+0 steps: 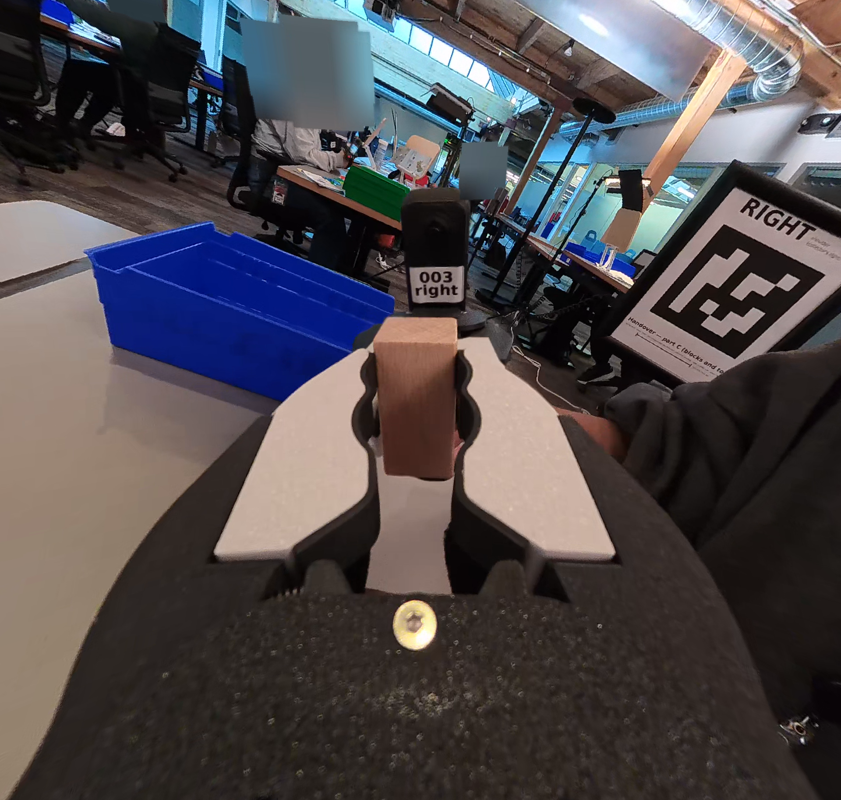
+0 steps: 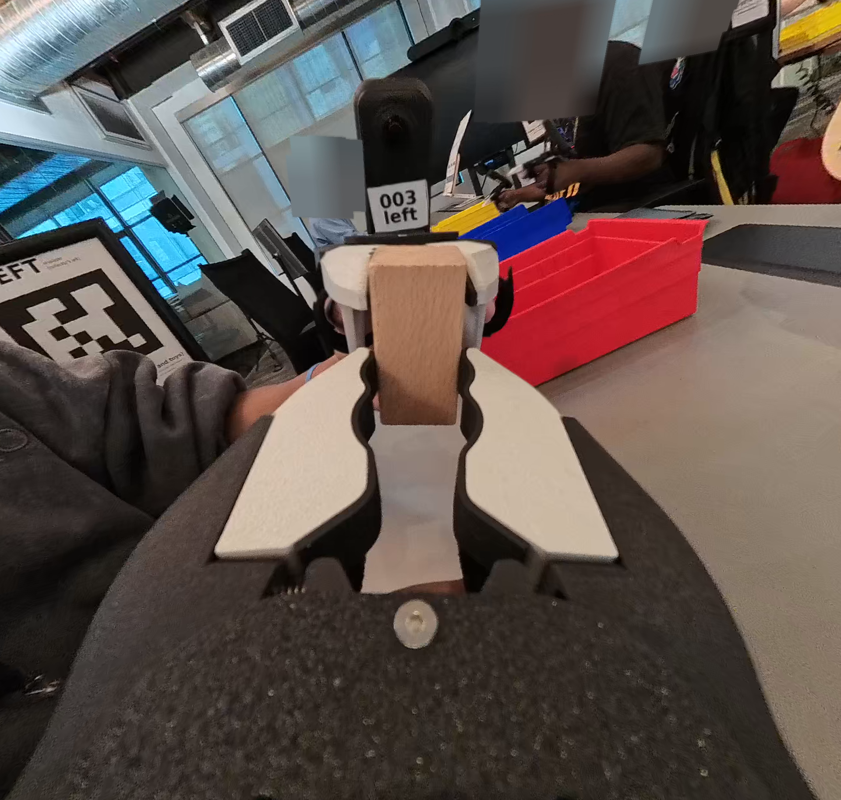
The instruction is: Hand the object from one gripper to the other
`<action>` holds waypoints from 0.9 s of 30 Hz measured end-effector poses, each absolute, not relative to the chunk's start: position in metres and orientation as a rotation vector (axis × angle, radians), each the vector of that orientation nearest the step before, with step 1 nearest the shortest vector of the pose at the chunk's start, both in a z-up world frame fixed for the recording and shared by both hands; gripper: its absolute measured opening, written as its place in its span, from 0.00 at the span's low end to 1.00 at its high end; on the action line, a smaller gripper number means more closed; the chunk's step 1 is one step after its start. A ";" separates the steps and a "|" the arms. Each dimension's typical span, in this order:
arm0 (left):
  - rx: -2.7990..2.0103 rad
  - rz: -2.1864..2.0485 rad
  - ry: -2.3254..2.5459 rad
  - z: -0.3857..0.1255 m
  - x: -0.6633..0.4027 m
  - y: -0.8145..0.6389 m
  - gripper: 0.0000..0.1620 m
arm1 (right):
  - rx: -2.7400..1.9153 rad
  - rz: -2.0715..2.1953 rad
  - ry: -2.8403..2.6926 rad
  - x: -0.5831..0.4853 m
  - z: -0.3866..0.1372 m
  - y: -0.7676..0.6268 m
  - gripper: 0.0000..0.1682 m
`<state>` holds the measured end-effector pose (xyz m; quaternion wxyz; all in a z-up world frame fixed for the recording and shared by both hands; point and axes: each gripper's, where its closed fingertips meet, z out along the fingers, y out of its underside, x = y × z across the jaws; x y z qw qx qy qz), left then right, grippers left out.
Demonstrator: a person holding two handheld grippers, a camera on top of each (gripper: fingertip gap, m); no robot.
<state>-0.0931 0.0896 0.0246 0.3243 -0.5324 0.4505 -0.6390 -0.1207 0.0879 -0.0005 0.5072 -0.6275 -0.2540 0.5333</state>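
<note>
A plain wooden block [image 1: 416, 396] stands upright in the air between the two grippers, above the grey table [image 1: 91, 482]. My left gripper [image 1: 416, 364] has both jaws pressed on the block's sides. My right gripper [image 2: 416, 368] also has both jaws against the same block [image 2: 416, 336], from the opposite side. In the right wrist view the left gripper's white fingers [image 2: 341, 277] clasp the block's far end. In the left wrist view only the right gripper's black camera mount [image 1: 434, 241] shows above the block; its fingers are hidden.
A blue bin [image 1: 218, 295] sits on the table to the left. A red bin [image 2: 591, 295] sits to the right, with a blue bin [image 2: 523, 223] and a yellow bin [image 2: 464, 218] behind it. Framed marker boards [image 1: 737, 286] [image 2: 82, 309] stand at the edges. A dark sleeve [image 1: 728, 436] is close by.
</note>
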 end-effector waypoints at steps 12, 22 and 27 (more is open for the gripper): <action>-1.794 -1.322 0.795 -0.035 -0.151 0.091 0.39 | -1.629 1.128 -0.567 -0.068 -0.001 0.091 0.20; -2.125 -0.402 0.532 -0.121 -0.308 0.099 0.37 | -2.229 0.167 -0.027 0.198 -0.064 0.171 0.20; -2.120 -0.362 0.466 -0.123 -0.340 0.102 0.37 | -2.522 -0.014 0.144 0.264 -0.123 0.201 0.20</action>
